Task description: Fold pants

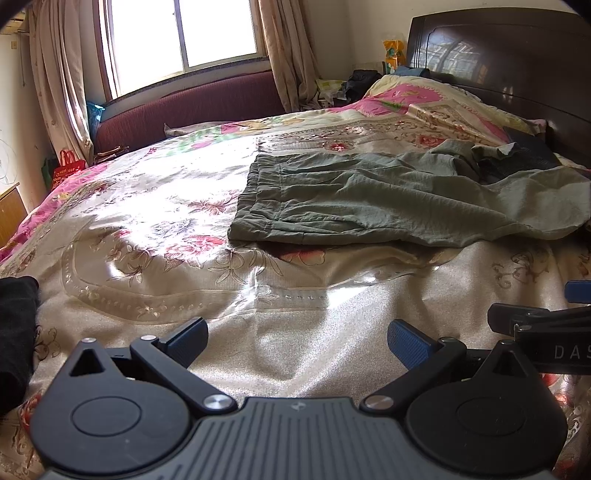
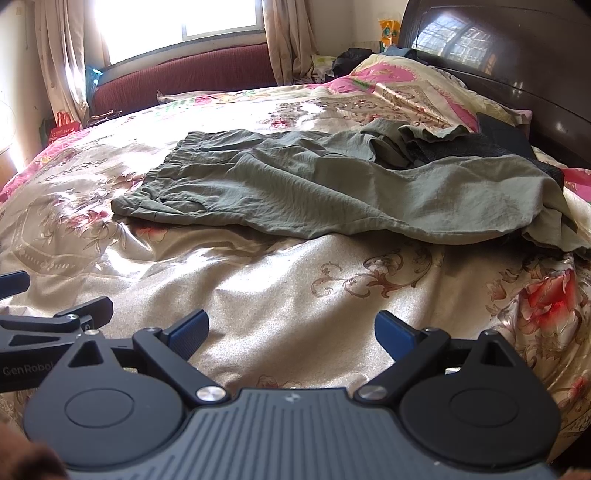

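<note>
— Where do we see the pants (image 1: 369, 199)?
— Green, rumpled, lying across the bed's floral cover (image 1: 155, 229), waistband toward the window (image 1: 184, 33), legs running toward the dark headboard (image 1: 517, 66).
— And our grippers?
— We hold both low over the cover, well short of the pants. The left gripper (image 1: 297, 341) is spread wide, nothing between its blue pads; the right gripper (image 2: 291, 332) likewise.

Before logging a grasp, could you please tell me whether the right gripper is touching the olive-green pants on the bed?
Apart. The right wrist view shows the right gripper open, with bare floral bedspread between its fingers and the olive-green pants.
</note>
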Demonstrator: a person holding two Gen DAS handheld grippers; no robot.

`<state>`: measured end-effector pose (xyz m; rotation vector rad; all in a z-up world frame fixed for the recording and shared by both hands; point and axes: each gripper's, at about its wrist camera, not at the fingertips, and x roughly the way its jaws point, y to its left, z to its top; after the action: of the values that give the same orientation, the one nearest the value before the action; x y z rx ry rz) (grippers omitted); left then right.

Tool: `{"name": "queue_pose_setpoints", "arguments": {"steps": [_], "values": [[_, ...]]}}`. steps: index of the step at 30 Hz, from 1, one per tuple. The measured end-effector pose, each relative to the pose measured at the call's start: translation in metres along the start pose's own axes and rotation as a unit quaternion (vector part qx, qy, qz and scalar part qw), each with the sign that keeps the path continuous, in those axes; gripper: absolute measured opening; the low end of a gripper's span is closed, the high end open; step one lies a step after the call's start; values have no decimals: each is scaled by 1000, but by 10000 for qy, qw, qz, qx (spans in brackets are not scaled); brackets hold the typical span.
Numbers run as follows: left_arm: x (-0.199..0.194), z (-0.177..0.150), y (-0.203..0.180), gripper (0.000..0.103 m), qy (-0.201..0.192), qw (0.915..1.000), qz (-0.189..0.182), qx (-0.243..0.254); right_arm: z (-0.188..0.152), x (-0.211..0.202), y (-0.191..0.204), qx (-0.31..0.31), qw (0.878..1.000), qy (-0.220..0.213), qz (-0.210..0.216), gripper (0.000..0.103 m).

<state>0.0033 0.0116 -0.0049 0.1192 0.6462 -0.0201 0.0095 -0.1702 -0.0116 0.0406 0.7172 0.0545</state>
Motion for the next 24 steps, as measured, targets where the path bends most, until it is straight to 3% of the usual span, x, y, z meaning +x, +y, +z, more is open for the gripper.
{"name": "queue_pose_setpoints", "arguments": {"steps": [24], "values": [[8,7,5,103,-88,9999,15,103,8,7,2,16,9998,76,171,93]]}}
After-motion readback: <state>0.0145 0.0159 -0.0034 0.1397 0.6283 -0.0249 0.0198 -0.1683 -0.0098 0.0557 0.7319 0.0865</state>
